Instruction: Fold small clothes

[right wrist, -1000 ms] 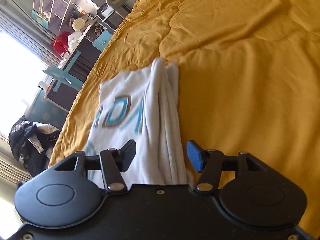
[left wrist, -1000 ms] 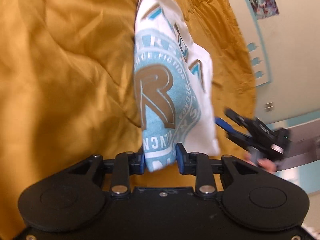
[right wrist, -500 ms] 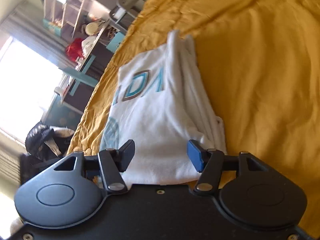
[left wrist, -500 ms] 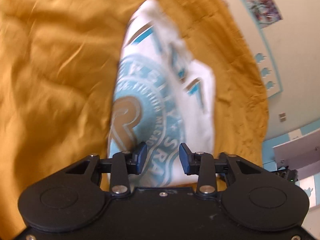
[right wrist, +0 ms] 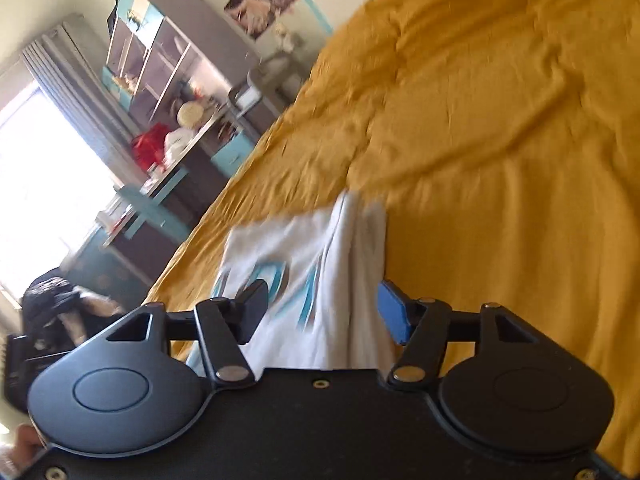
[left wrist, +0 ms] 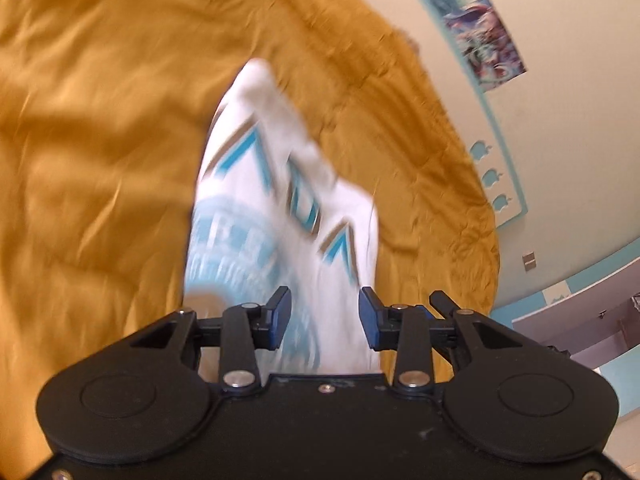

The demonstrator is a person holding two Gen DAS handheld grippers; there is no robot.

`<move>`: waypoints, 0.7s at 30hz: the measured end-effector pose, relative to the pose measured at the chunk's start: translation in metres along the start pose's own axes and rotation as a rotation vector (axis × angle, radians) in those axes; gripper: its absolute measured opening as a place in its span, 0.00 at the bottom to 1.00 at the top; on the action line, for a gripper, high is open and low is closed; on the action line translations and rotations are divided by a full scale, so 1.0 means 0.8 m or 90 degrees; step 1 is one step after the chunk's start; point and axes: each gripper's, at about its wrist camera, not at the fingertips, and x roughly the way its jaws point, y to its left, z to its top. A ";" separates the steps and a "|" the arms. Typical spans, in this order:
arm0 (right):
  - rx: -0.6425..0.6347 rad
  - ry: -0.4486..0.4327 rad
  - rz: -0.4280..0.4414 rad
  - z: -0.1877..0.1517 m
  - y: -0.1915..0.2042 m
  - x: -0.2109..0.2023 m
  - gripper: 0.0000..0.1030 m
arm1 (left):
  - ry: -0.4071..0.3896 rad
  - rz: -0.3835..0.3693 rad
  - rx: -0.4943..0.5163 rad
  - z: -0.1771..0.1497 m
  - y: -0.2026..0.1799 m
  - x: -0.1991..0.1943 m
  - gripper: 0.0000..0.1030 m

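Bed (left wrist: 100, 160): covered by a mustard-yellow quilt, creased and rumpled, filling most of both views. Shirt (left wrist: 280, 208): white, folded into a narrow stack, printed in light blue with brown-edged letters, lying on the quilt directly ahead of both tools; layered folded edges show along its right side in the right wrist view (right wrist: 320, 260). Left hand-held gripper (left wrist: 324, 318): jaws apart after just widening, pads clear of the cloth, shirt seen in the gap beyond them. Right hand-held gripper (right wrist: 322, 312): jaws apart after just widening, nothing pinched, shirt below and between them. Room: cream wall with a poster (left wrist: 484, 44) and a pale blue border strip; shelving unit (right wrist: 160, 52) with blue panels, a cluttered desk (right wrist: 172, 168) carrying a red item, grey curtains (right wrist: 60, 80) beside a bright window. Hard to read: both views are motion-blurred, the shirt's round print is smeared, its near end is cut off behind each tool's black body, and the window is washed out.
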 end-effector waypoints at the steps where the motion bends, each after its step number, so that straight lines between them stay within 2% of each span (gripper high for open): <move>1: 0.005 -0.010 -0.001 0.015 -0.002 0.016 0.60 | -0.016 0.002 0.015 0.016 -0.005 0.009 0.37; 4: 0.005 -0.011 0.004 0.048 0.001 0.067 0.60 | -0.038 -0.013 0.044 0.064 -0.008 0.046 0.38; 7: 0.016 0.022 0.084 0.058 0.003 0.108 0.59 | -0.036 -0.012 0.031 0.110 0.006 0.090 0.38; 9: 0.032 0.068 0.121 0.055 -0.001 0.137 0.59 | -0.047 0.011 0.026 0.135 0.018 0.113 0.38; 10: 0.035 0.083 0.109 0.052 -0.004 0.149 0.59 | -0.051 0.034 0.031 0.147 0.023 0.126 0.38; 12: 0.014 0.084 0.048 0.046 -0.014 0.169 0.54 | -0.054 0.075 0.036 0.164 0.035 0.145 0.37; 13: 0.016 0.080 0.039 0.044 -0.022 0.175 0.43 | -0.050 0.092 0.038 0.171 0.041 0.156 0.37; 14: 0.028 0.078 0.035 0.042 -0.030 0.180 0.39 | -0.042 0.106 0.040 0.179 0.050 0.166 0.37; 16: 0.051 0.074 0.035 0.037 -0.041 0.187 0.37 | -0.021 0.117 0.042 0.184 0.064 0.183 0.37; 21: 0.062 0.070 0.026 0.033 -0.046 0.195 0.34 | -0.024 0.125 0.058 0.177 0.068 0.189 0.39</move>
